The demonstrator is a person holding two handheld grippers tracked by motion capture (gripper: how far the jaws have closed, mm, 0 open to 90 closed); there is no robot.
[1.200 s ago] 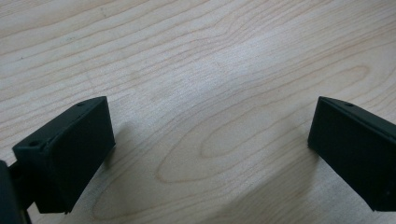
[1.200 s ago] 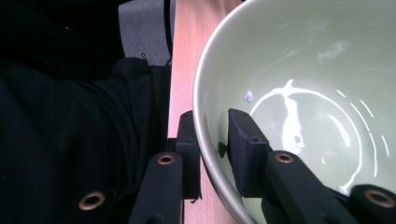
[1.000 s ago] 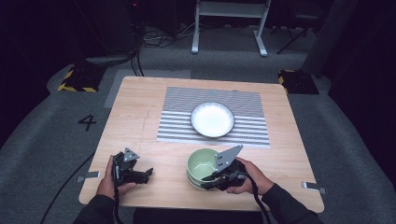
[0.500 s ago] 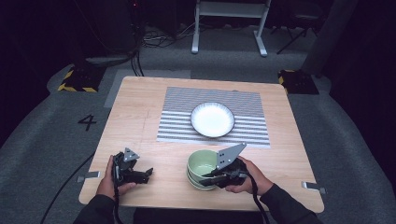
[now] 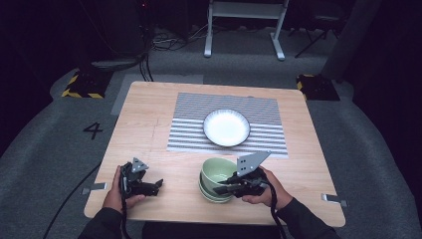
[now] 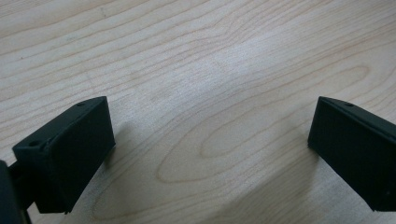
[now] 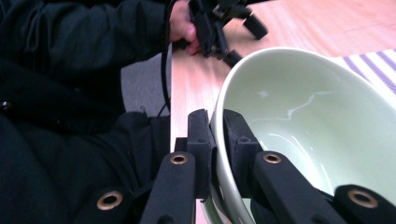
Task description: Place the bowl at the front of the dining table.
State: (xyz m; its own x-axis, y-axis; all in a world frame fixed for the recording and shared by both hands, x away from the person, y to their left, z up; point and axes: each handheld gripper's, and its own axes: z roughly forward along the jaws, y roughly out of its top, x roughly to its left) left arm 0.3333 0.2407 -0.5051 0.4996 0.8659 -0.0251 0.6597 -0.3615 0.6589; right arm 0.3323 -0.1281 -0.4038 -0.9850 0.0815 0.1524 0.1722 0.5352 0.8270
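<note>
Several pale green bowls (image 5: 215,193) are stacked near the table's front edge. The top green bowl (image 5: 220,169) (image 7: 303,116) is tipped up above the rest. My right gripper (image 5: 222,188) (image 7: 215,126) is shut on its near rim, one pad inside the bowl and one outside. My left gripper (image 5: 156,185) (image 6: 210,140) rests low over bare wood at the front left, jaws wide apart with nothing between them. It also appears far off in the right gripper view as the left gripper (image 7: 229,23), held by a hand.
A white plate (image 5: 226,127) sits on a grey striped mat (image 5: 189,124) at the middle of the wooden table (image 5: 144,114). A dark sleeve (image 7: 70,93) lies close to the left of the right jaws. The table's front edge is just behind both hands.
The right gripper has edged slightly up and to the right with the top bowl's rim, tipping the bowl a little more. The left gripper has not moved.
</note>
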